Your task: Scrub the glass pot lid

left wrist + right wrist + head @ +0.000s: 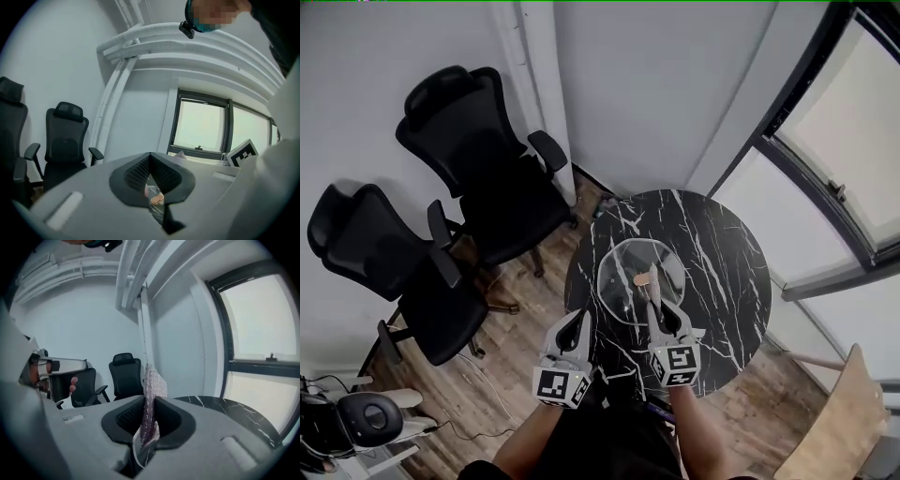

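Observation:
The glass pot lid (628, 272) with a wooden knob (642, 279) is over the round black marble table (727, 281). My left gripper (583, 317) is at the lid's near-left rim. In the left gripper view its jaws (151, 161) are shut, with glass and the knob (157, 199) showing in the gap. My right gripper (656, 305) reaches over the lid's near side. It is shut on a silvery mesh scrubbing cloth (152, 385) that sticks up past the pads. I cannot tell whether the lid lies flat or is tilted.
Two black office chairs (478, 159) (384, 262) stand left of the table on the wood floor. A window (844, 141) runs along the right. A wooden chair back (834, 431) sits at the lower right. A white pillar (548, 94) is behind the table.

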A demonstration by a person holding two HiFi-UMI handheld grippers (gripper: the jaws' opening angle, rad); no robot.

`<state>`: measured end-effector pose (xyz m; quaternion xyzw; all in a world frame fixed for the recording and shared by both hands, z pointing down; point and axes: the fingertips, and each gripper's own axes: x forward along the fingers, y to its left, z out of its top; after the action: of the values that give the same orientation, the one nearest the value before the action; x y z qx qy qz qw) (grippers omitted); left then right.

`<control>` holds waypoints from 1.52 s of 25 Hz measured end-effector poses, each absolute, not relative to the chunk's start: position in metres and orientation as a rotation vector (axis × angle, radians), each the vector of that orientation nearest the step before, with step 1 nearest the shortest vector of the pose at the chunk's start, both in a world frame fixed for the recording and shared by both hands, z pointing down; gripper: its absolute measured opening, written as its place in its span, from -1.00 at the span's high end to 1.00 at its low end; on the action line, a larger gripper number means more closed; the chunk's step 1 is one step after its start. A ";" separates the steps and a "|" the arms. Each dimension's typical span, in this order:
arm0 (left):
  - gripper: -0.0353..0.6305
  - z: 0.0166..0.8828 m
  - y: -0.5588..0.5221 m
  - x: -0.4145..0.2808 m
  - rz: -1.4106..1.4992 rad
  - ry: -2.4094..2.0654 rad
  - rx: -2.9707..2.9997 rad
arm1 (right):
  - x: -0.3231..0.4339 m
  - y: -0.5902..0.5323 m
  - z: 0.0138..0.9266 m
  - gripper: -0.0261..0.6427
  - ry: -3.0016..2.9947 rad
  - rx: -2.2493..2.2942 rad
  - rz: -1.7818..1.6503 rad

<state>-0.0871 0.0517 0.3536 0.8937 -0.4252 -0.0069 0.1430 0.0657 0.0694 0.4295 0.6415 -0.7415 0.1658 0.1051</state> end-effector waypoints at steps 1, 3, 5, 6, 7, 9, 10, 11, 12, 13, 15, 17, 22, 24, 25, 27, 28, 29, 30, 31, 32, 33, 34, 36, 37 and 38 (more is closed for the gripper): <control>0.89 0.351 0.053 -0.080 -0.030 -1.228 2.583 | 0.075 0.070 0.428 0.75 -2.186 1.899 0.493; 0.89 0.348 0.053 -0.069 -0.042 -1.238 2.588 | 0.091 0.070 0.429 0.75 -2.185 1.912 0.498; 0.89 0.352 0.051 -0.060 -0.040 -1.247 2.590 | 0.102 0.068 0.437 0.75 -2.177 1.914 0.511; 0.89 0.353 0.050 -0.055 -0.038 -1.244 2.593 | 0.107 0.067 0.443 0.75 -2.168 1.914 0.526; 0.89 0.354 0.049 -0.050 -0.035 -1.237 2.596 | 0.112 0.067 0.450 0.75 -2.157 1.914 0.545; 0.89 0.355 0.043 -0.042 -0.027 -1.223 2.601 | 0.120 0.065 0.464 0.75 -2.135 1.913 0.580; 0.89 0.357 0.038 -0.038 -0.023 -1.216 2.605 | 0.124 0.062 0.471 0.75 -2.123 1.910 0.589; 0.89 0.360 0.033 -0.034 -0.022 -1.209 2.607 | 0.128 0.058 0.478 0.75 -2.110 1.906 0.597; 0.89 0.363 0.027 -0.032 -0.021 -1.201 2.607 | 0.131 0.053 0.485 0.75 -2.097 1.903 0.606; 0.89 0.367 0.021 -0.031 -0.018 -1.191 2.607 | 0.134 0.048 0.491 0.75 -2.084 1.901 0.619; 0.89 0.377 0.010 -0.030 -0.005 -1.158 2.607 | 0.140 0.038 0.505 0.75 -2.053 1.906 0.651; 0.89 0.386 -0.002 -0.029 0.013 -1.111 2.606 | 0.147 0.028 0.518 0.75 -2.011 1.918 0.692; 0.89 0.396 -0.036 -0.028 0.030 -1.007 2.625 | 0.159 0.004 0.553 0.75 -1.906 1.904 0.848; 0.89 0.399 -0.049 -0.028 0.034 -0.971 2.637 | 0.162 -0.004 0.569 0.75 -1.861 1.893 0.913; 0.89 0.400 -0.055 -0.029 0.037 -0.955 2.639 | 0.164 -0.008 0.575 0.75 -1.834 1.889 0.935; 0.89 0.403 -0.066 -0.029 0.044 -0.931 2.642 | 0.168 -0.015 0.587 0.75 -1.787 1.879 0.980; 0.89 0.405 -0.072 -0.030 0.049 -0.922 2.642 | 0.169 -0.018 0.592 0.75 -1.769 1.870 1.005; 0.89 0.407 -0.077 -0.030 0.053 -0.915 2.641 | 0.169 -0.020 0.597 0.75 -1.753 1.855 1.025; 0.89 0.409 -0.081 -0.030 0.058 -0.908 2.639 | 0.169 -0.023 0.602 0.75 -1.737 1.837 1.041; 0.89 0.412 -0.084 -0.030 0.063 -0.901 2.636 | 0.169 -0.024 0.607 0.75 -1.723 1.817 1.054; 0.89 0.414 -0.087 -0.029 0.068 -0.893 2.632 | 0.168 -0.026 0.612 0.75 -1.709 1.798 1.069; 0.89 0.417 -0.089 -0.028 0.072 -0.885 2.629 | 0.168 -0.027 0.616 0.75 -1.697 1.782 1.085; 0.89 0.419 -0.092 -0.027 0.074 -0.878 2.627 | 0.167 -0.030 0.620 0.75 -1.688 1.770 1.100; 0.89 0.422 -0.096 -0.025 0.075 -0.866 2.625 | 0.166 -0.037 0.626 0.75 -1.677 1.746 1.123; 0.89 0.425 -0.098 -0.025 0.076 -0.862 2.623 | 0.165 -0.040 0.629 0.75 -1.676 1.733 1.134; 0.89 0.427 -0.099 -0.025 0.078 -0.859 2.620 | 0.164 -0.043 0.632 0.75 -1.675 1.719 1.146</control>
<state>-0.0254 -0.0988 0.4271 0.9324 -0.3058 0.0279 0.1907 0.1639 -0.0429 0.6320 0.6278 -0.6115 0.4185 0.2385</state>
